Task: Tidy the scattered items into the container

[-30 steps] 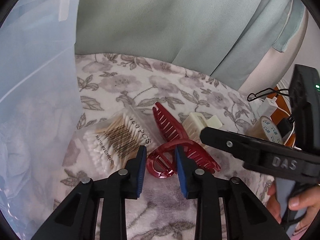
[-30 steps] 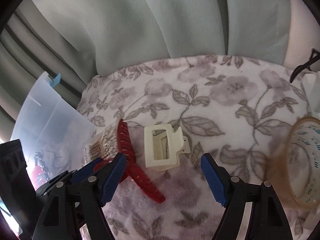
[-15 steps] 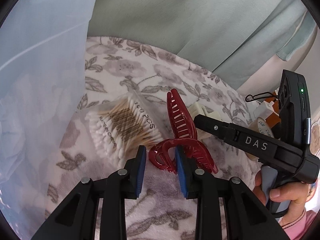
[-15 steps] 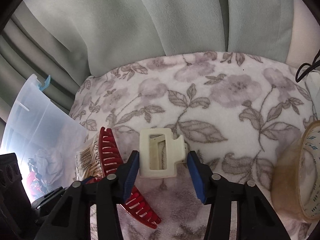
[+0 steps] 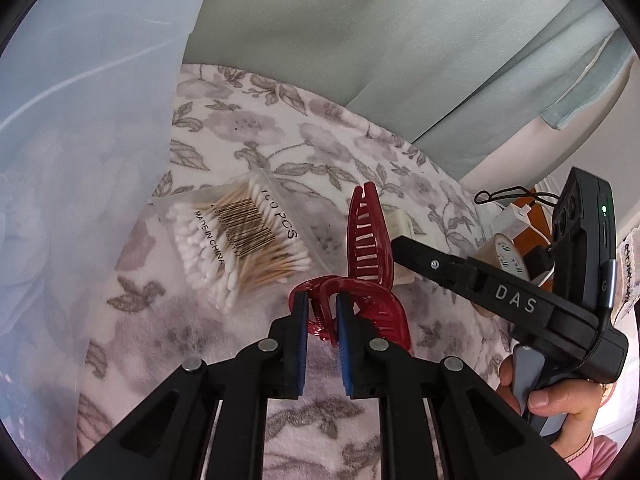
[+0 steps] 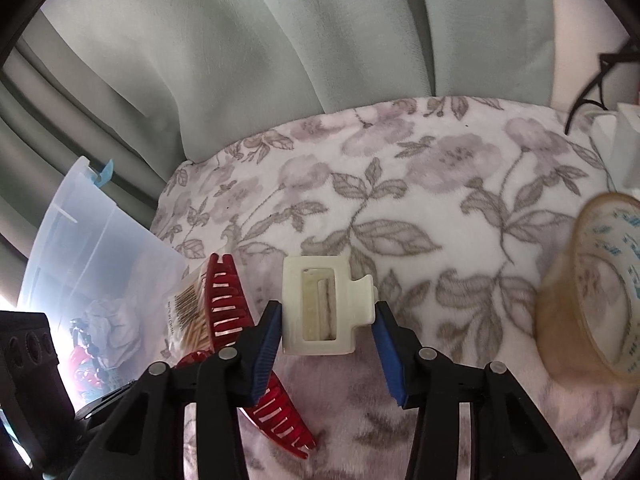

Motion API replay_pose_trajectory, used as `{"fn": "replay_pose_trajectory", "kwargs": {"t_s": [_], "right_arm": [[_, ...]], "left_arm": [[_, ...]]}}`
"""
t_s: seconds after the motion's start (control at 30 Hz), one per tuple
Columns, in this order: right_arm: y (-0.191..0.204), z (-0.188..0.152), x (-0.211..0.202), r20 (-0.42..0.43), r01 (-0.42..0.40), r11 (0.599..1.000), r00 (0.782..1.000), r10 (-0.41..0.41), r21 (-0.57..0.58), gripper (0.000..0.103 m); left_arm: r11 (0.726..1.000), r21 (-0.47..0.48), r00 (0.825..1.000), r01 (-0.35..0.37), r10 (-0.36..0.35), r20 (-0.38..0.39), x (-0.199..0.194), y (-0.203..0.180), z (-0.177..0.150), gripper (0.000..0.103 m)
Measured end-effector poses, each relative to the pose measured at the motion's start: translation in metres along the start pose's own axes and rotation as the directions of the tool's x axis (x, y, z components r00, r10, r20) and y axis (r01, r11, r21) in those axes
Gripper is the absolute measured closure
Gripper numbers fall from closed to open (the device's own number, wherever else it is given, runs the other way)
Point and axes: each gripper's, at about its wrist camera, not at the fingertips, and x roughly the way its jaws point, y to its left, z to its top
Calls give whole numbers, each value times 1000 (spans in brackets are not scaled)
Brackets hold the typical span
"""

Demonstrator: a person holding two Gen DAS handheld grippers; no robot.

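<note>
Left wrist view: translucent container (image 5: 80, 160) fills the left side, standing on the floral blanket (image 5: 280, 148), pale green curtain (image 5: 360, 40) behind. In the right wrist view the container (image 6: 92, 248) sits at far left with crumpled white stuff and something red inside; contents too blurred to identify.

Items, large to small:
- Tape roll (image 6: 592, 292) at the right edge of the blanket (image 6: 440, 184), well apart from the clips. Blurred.
- Cotton swab pack (image 5: 240, 248) lies flat just beside the container wall, near the red clip.
- Red hair claw clip (image 5: 368, 248) lying open on the blanket, one toothed half pointing up and away.
- Cream hair clip (image 6: 324, 308) just beside the red clip (image 6: 224, 304), on the blanket.

Left gripper (image 5: 322, 320): jaws clenched on the red clip's hinge loop, blue pads pressing either side.

Right gripper (image 6: 326, 340): jaws clamped on the cream clip; left pad flat against its side, right pad against its protruding tab. From the left wrist view the right gripper's finger hides most of the cream clip (image 5: 400, 220), and a hand (image 5: 552, 404) holds that gripper's handle.

Both clips are outside the container.
</note>
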Motion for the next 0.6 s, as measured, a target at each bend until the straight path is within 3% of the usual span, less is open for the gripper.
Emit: {"fn": "replay_pose_trajectory", "kwargs": {"t_s": [0.37,0.6], "right_arm": [[0,-22,-48,61,-11,998,998,7,62,54],[3,-38,-93,127,-38,993,992,24,108,54]], "left_arm": [[999,33,1000,7,-8,29,-31,-17,-7,91],[998,61,995,16,-22,96,-72,-32,-7,91]]}}
